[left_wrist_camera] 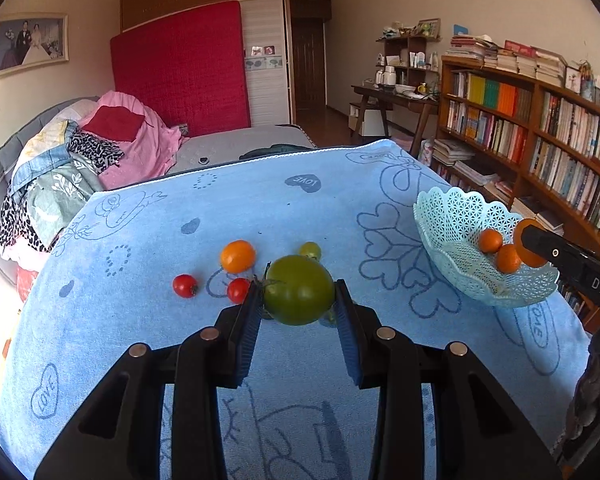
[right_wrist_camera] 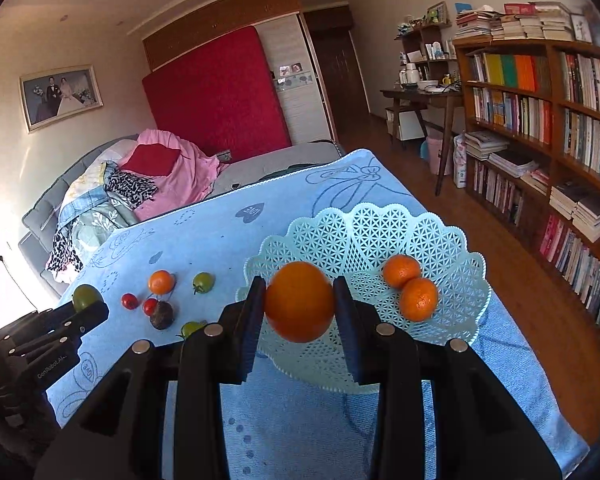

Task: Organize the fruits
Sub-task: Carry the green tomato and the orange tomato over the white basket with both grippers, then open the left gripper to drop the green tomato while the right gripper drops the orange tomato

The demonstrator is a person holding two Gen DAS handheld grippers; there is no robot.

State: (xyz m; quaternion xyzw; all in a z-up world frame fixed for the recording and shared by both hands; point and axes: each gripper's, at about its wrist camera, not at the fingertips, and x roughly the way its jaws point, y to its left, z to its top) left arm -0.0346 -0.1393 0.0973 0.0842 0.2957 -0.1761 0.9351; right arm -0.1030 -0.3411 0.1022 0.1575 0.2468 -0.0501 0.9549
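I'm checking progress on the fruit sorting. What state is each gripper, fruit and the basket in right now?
Left gripper: shut on the large green tomato.
Right gripper: shut on the large orange, held at the basket's near rim.
Pale blue lattice plastic basket: upright on the blue towel, holding two small tangerines.
Loose on the towel: small orange, two red cherry tomatoes.

The left gripper (left_wrist_camera: 296,294) points forward and downward, its pads pressed on both sides of a green tomato (left_wrist_camera: 298,290). The right gripper (right_wrist_camera: 300,304), to its right, is angled down likewise, clamped on an orange (right_wrist_camera: 299,306).
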